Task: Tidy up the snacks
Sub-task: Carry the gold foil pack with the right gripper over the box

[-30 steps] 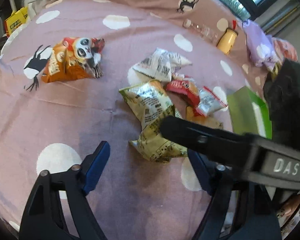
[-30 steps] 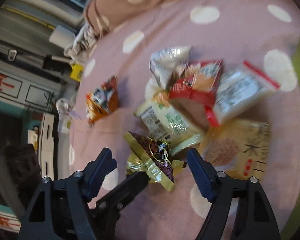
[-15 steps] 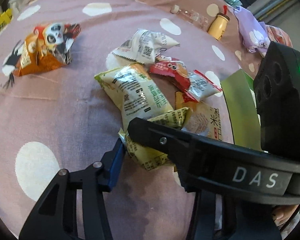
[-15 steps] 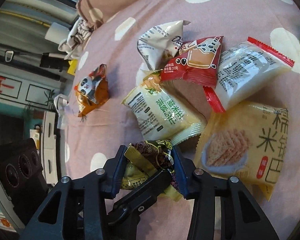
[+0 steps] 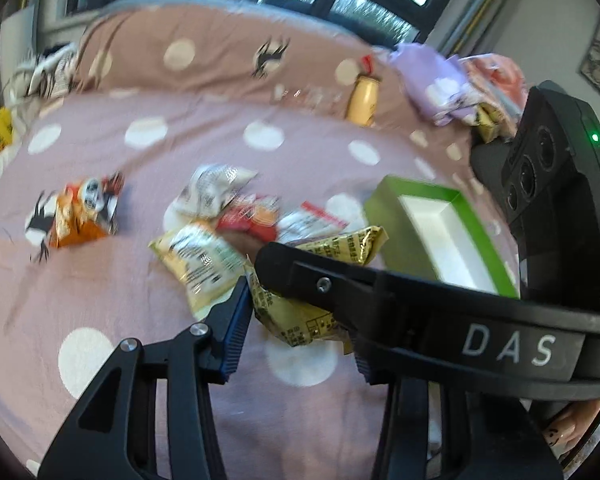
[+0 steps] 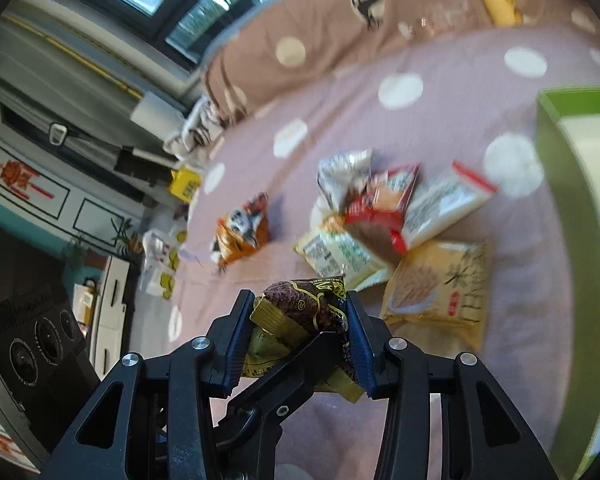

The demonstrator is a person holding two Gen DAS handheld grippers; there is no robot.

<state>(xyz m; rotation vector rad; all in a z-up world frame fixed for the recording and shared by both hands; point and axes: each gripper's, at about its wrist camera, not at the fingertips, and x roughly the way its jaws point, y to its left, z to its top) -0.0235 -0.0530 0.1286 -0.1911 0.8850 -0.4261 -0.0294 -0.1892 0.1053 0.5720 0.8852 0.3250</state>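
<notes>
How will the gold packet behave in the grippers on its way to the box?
Probably floppy: the gold packet crumples between both grippers, right and left, and its free corner sticks out. Likely light, since it hangs clear of the bedspread without sagging much. The foil looks glossy, so it may slip if either grip loosens.

Each tool [image 6: 298,336] is black plastic with silver screws, blue ribbed pads [image 6: 232,344] and white "DAS" lettering.
</notes>
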